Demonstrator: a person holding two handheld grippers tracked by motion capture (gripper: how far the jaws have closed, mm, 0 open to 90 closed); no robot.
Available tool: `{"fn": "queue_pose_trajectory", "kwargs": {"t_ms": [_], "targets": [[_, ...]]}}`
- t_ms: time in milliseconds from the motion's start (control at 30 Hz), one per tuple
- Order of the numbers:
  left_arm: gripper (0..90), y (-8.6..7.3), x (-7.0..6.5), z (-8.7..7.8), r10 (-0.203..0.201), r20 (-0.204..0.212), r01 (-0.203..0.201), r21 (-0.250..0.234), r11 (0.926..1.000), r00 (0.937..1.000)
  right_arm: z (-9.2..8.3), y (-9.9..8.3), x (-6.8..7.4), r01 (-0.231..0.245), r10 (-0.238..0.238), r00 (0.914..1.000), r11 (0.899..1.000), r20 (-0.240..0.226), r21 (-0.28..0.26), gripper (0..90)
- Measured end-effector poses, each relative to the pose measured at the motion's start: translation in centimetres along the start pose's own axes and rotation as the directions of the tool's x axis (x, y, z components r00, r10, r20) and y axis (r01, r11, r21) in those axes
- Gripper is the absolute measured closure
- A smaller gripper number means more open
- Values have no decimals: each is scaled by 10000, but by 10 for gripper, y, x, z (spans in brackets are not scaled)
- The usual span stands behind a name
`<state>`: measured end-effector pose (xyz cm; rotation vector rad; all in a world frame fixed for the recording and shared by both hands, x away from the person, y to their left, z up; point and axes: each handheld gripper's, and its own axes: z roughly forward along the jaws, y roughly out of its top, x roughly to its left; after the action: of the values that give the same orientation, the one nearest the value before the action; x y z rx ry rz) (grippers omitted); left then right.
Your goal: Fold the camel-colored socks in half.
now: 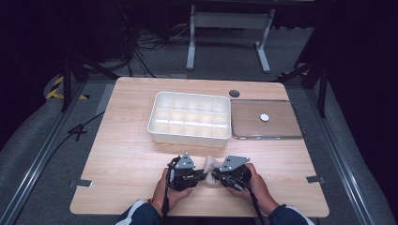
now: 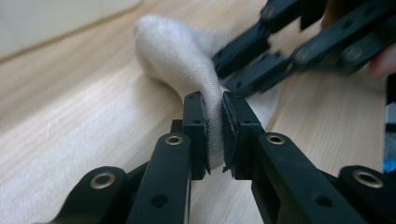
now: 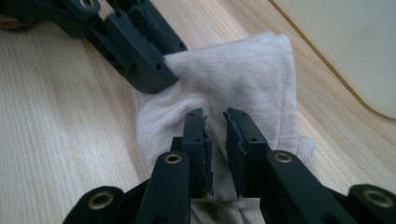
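Note:
A pale beige sock [image 1: 210,164] lies bunched on the wooden table [image 1: 126,154] near the front edge, between my two grippers. In the left gripper view, my left gripper [image 2: 214,130] is shut on a raised fold of the sock [image 2: 177,51], and the right gripper [image 2: 229,70] meets the fabric from the upper right. In the right gripper view, my right gripper [image 3: 215,135] has its jaws closed to a narrow gap with the sock [image 3: 233,74] pinched between them. The left gripper [image 3: 163,70] clamps the cloth's far edge. Both hands hold the left gripper [image 1: 202,174] and right gripper [image 1: 215,176] close together.
A white box [image 1: 155,126] divided into several compartments stands behind the sock at mid table. To its right lies a flat clear tray [image 1: 281,136] with a small white disc [image 1: 264,117] on it. A dark round hole [image 1: 234,93] sits near the far edge.

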<state>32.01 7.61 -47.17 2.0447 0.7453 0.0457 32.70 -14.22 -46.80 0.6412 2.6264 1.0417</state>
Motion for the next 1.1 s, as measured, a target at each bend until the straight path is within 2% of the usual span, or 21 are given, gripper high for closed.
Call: {"fn": "queue_pose_trajectory", "kwargs": {"t_ms": [133,233,333,400,467,500,567,633,667,767,900,1033,1100], "targets": [[817,4,-4,1,196,-66,-198,-308,9993,9998,3,2,0,-52,52,10000,10000,-10,-70,782],[818,5,-2,-1,287,-76,-288,-145,9995,9996,5,4,2,1,0,9999,9999,102,-121,782],[817,4,-2,-2,195,-95,-197,-232,9995,9998,6,4,3,91,-89,9999,9998,103,-197,779],[818,5,-2,-3,298,-176,-301,-169,9994,9994,6,3,2,78,-76,9999,9996,75,-276,774],[821,6,-2,-4,410,-428,-407,63,9991,9982,5,3,2,183,-182,9998,9995,71,-249,729],[823,6,-2,-3,368,-572,-362,107,9993,9977,4,4,2,307,-303,9994,9992,161,-237,671],[825,6,1,-5,366,-704,-350,236,9991,9968,-3,4,0,157,-154,9998,9996,147,-237,631],[825,5,3,-7,206,-561,-203,56,9998,9982,-12,3,-3,135,-127,9998,9988,169,-461,699],[825,5,3,-7,255,-529,-256,-7,9997,9983,-14,2,-5,6,3,9998,9986,176,-536,719],[822,8,2,-7,272,-420,-281,-208,9994,9987,-9,-2,-10,-251,257,9995,9992,180,-297,756],[819,12,-4,-3,426,-304,-437,-339,9985,9986,-1,-4,-6,-477,491,9980,9982,407,-352,758],[818,15,-14,2,985,-476,-988,-47,9951,9940,4,-1,1,-164,194,9981,9986,586,-497,752],[818,15,-13,2,960,-463,-963,-54,9953,9943,4,-1,1,-43,72,9983,9988,584,-489,703]]}}
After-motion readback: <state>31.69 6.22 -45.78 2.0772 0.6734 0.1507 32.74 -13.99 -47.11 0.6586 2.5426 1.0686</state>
